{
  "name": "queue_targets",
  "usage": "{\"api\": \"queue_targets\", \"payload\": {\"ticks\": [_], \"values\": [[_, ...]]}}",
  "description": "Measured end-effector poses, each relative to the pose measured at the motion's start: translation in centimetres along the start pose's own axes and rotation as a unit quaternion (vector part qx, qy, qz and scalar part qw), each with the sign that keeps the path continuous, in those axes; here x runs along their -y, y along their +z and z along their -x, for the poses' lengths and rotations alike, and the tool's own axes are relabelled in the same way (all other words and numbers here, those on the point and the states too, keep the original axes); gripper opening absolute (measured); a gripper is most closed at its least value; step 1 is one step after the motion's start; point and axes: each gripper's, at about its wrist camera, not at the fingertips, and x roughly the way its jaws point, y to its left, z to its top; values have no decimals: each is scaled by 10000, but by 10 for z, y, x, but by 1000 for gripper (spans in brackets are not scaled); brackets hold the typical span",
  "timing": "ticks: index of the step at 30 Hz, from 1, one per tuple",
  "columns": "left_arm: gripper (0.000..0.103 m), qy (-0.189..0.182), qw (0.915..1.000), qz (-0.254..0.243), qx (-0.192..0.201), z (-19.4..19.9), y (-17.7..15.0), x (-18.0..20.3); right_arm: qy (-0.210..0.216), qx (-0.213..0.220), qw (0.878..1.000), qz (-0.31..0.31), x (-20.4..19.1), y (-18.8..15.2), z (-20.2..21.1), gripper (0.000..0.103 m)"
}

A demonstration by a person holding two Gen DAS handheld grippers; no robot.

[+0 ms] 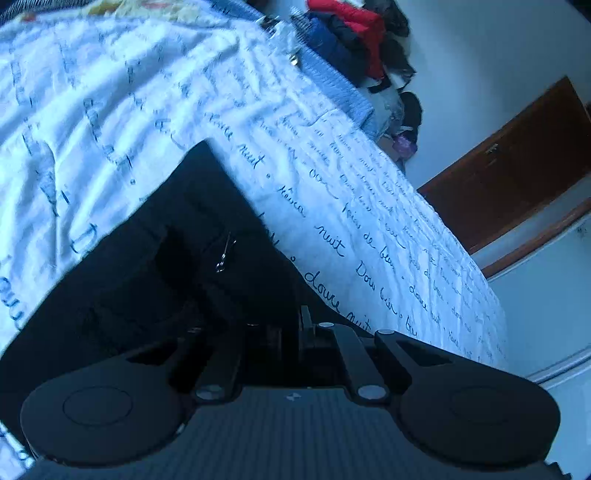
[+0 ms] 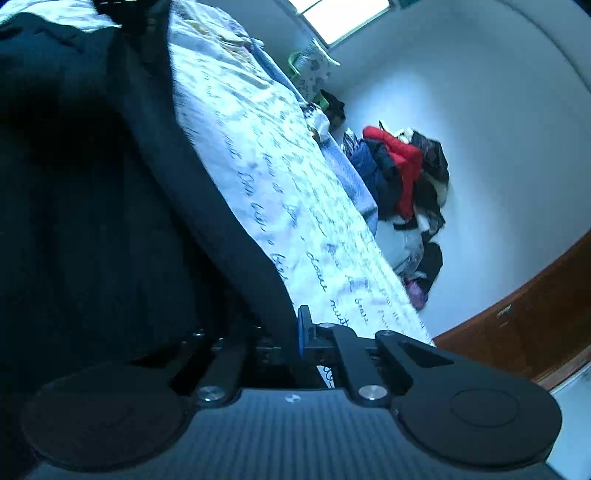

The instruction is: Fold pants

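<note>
Black pants [image 1: 155, 258] lie on a white bedspread with blue handwriting [image 1: 147, 96]; a small metal zipper pull [image 1: 224, 254] shows on them. My left gripper [image 1: 291, 332] is shut on the dark cloth at the near edge of the pants, its fingertips buried in the fabric. In the right wrist view the black pants [image 2: 92, 184] fill the left half, with a band-like edge running diagonally. My right gripper [image 2: 291, 339] is shut on that edge of the pants; a blue pad [image 2: 301, 332] presses against the cloth.
The bed's edge [image 1: 424, 229] runs diagonally to the right. Beyond it a pile of clothes with a red jacket [image 2: 402, 166] lies against the white wall. A brown wooden door [image 1: 517, 166] stands at the right. A bright window [image 2: 343, 14] is at the top.
</note>
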Motion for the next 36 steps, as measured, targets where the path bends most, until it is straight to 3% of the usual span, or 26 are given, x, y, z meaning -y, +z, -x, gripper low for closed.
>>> {"api": "queue_targets", "payload": {"ticks": [9,15,25,36], "values": [[12,-261,9988,-400,111,51,-19,-14,37,188,9998,114,-25,7,66,4],[12,-295,9979,-571,-25,72,-37,-30,261,185,9994,144,-43,7,96,4],[12,-57,9979,-531,-373,72,-62,-59,713,25,9970,311,-77,1,117,4],[13,167,9971,-617,-410,72,-72,-65,963,-141,9942,448,-98,1,125,4]]}}
